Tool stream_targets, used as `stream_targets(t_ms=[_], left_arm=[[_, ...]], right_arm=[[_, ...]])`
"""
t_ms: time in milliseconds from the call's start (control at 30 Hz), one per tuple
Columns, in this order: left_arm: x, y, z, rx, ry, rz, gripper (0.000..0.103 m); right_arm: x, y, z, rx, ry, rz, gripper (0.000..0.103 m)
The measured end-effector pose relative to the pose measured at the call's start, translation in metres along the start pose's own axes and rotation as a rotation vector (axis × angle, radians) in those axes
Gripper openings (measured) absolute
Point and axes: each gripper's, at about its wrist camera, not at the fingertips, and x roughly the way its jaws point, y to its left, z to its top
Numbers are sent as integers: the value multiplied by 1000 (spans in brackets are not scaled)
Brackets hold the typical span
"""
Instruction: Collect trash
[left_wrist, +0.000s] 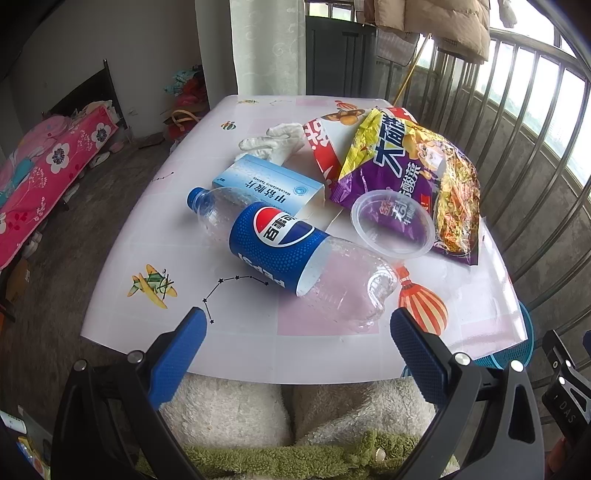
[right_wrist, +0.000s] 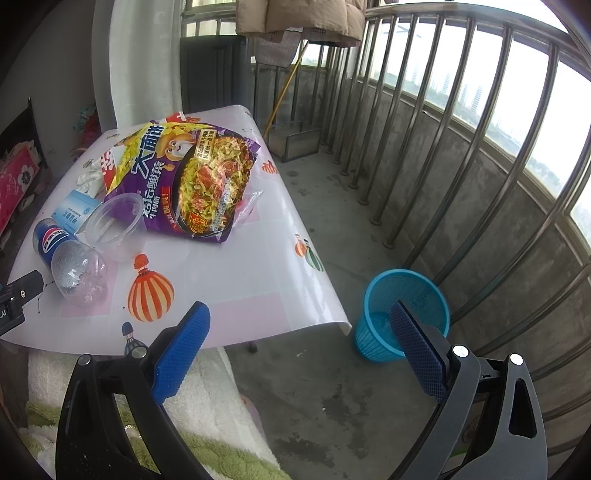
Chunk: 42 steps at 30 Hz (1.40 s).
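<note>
While both your left gripper (left_wrist: 297, 328) and right gripper (right_wrist: 299, 325) are hanging wide apart and empty, you are facing the Pepsi bottle (left_wrist: 280, 251) lying on the table (left_wrist: 236, 339), so be closing on its labelled middle, then carrying it to the blue basket (right_wrist: 402, 314) on the floor.

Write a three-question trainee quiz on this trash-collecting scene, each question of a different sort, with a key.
1. True or false: the Pepsi bottle lies on its side on the table.
2. Which item partly rests on the purple noodle bag? A) clear plastic cup B) medicine box C) crumpled tissue
3. Fill in: the blue basket stands on the ____.

Key: 1 true; 2 A; 3 floor.
</note>
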Motion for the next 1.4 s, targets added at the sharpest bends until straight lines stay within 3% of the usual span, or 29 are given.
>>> stream_targets(t_ms=[1400], left_arm=[[7,3,-7,4,18,8,98]], right_arm=[[8,9,-7,-2,7,7,93]])
